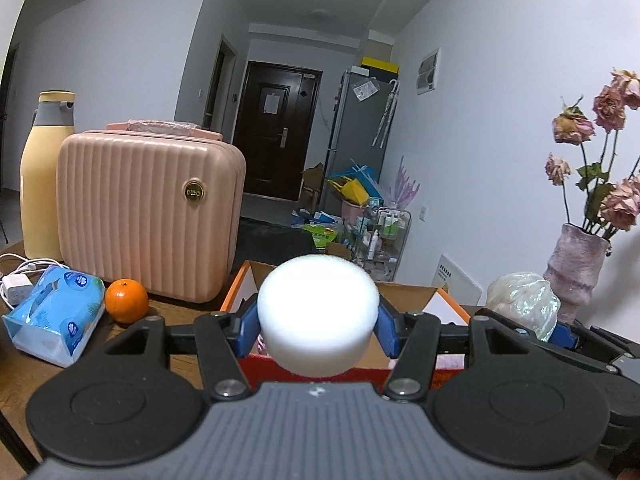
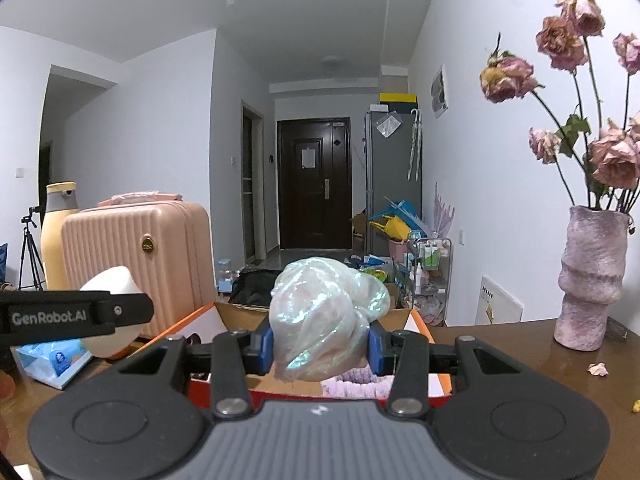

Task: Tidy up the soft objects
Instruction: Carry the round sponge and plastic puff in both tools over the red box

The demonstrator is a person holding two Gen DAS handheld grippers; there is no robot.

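Note:
My left gripper [image 1: 318, 326] is shut on a white round sponge [image 1: 318, 312], held above the near wall of an orange cardboard box [image 1: 236, 292]. My right gripper [image 2: 320, 346] is shut on a crumpled iridescent plastic bag [image 2: 324, 316], also above the orange box [image 2: 200, 316]. In the left wrist view the plastic bag [image 1: 524, 304] shows at the right, with the right gripper's fingers under it. In the right wrist view the sponge [image 2: 110, 308] and the left gripper's black arm show at the left. A purple fuzzy cloth [image 2: 360, 386] lies inside the box.
A pink ribbed case [image 1: 148, 216] and a yellow bottle [image 1: 44, 184] stand at the back left. A blue tissue pack [image 1: 56, 316], an orange [image 1: 126, 300] and a white charger [image 1: 16, 284] lie in front. A vase of dried roses [image 2: 592, 280] stands at the right.

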